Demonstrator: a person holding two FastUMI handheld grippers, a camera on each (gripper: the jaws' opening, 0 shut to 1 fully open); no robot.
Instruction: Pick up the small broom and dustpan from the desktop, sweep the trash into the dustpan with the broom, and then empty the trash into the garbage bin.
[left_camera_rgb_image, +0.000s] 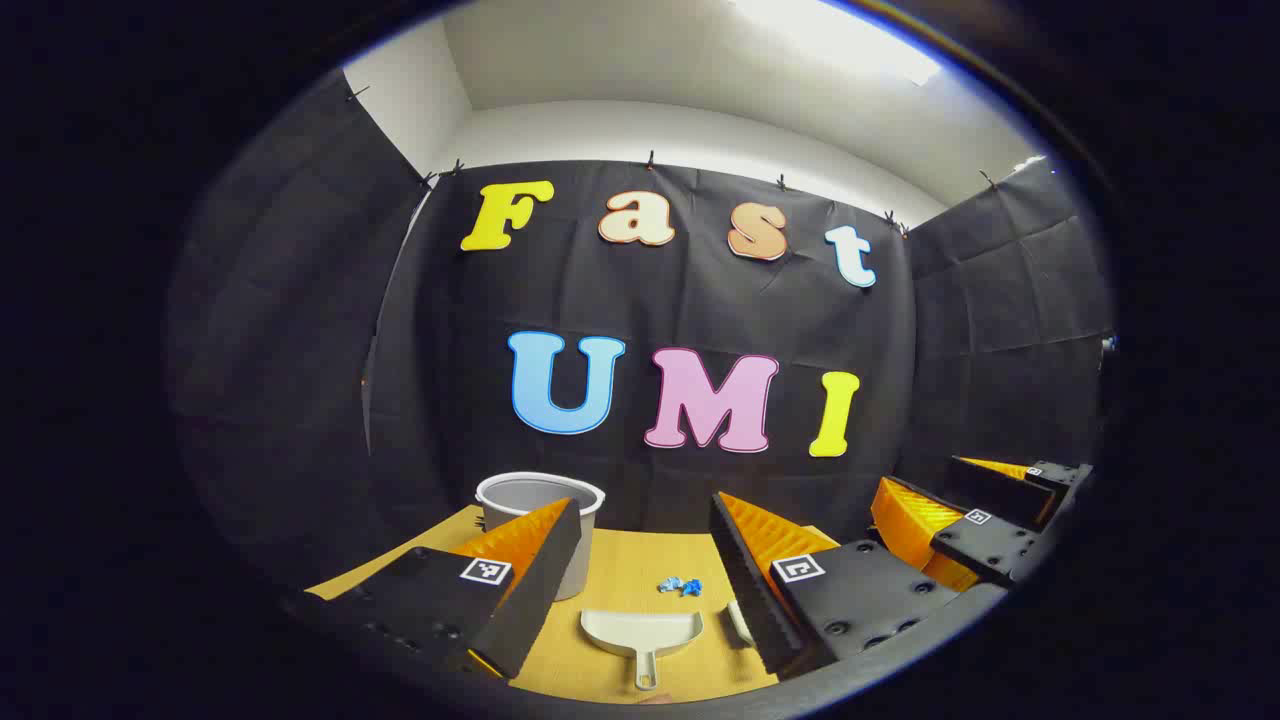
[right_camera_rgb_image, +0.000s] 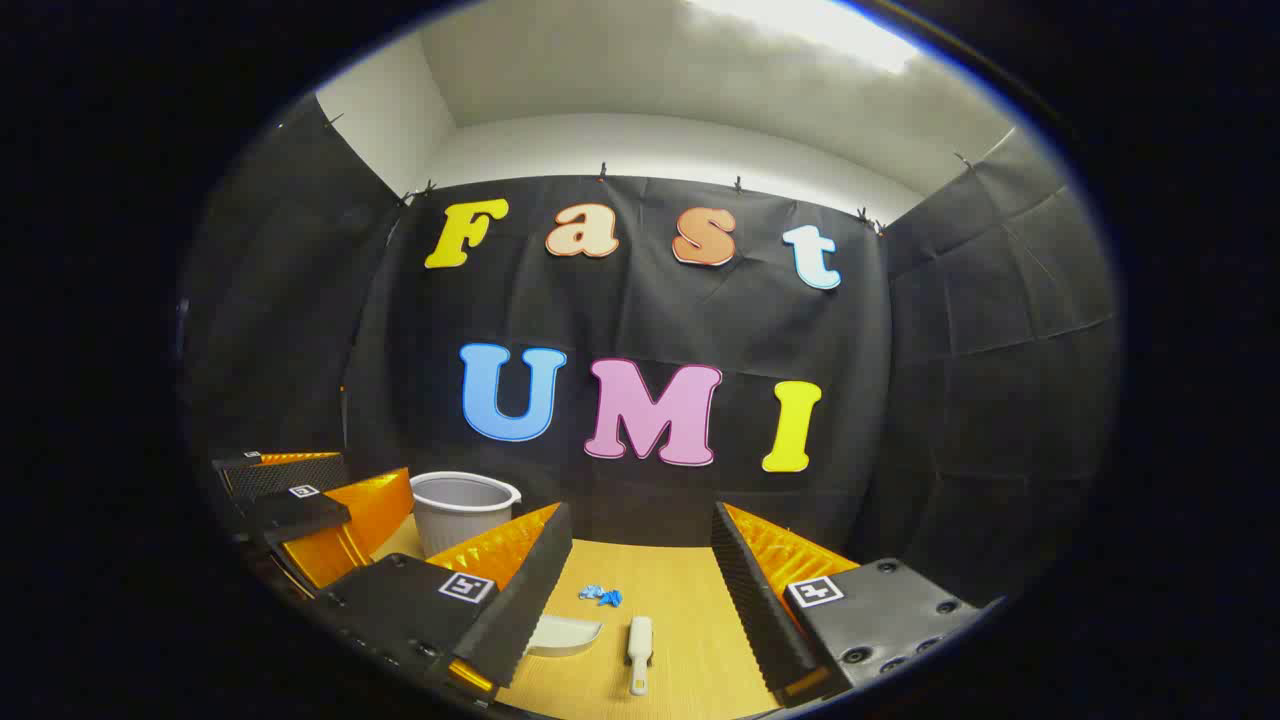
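My left hand-held gripper (left_camera_rgb_image: 640, 590) hangs above the near edge of the bench with its fingers spread wide and nothing between them. Framed in that gap, the small white plastic dustpan (left_camera_rgb_image: 641, 634) lies flat on the light wooden bench (left_camera_rgb_image: 630, 565), its short handle pointing back toward me. Just beyond its far edge sits a little crumpled scrap of blue trash (left_camera_rgb_image: 681, 586). The grey plastic garbage bin (left_camera_rgb_image: 541, 505) stands upright at the back left of the bench, partly behind my left finger.

My right hand-held gripper (right_camera_rgb_image: 640, 590) is likewise spread apart and holds nothing. Between its fingers I see the small white broom (right_camera_rgb_image: 640, 654) lying on the bench (right_camera_rgb_image: 690, 600), with the dustpan (right_camera_rgb_image: 563, 634) just to its left, half hidden by a finger. The blue trash (right_camera_rgb_image: 600, 595) lies a little farther back, apart from both. The bin (right_camera_rgb_image: 462, 508) stands at the rear left, and my left hand-held gripper (right_camera_rgb_image: 300, 510) shows beside it at the view's left edge.
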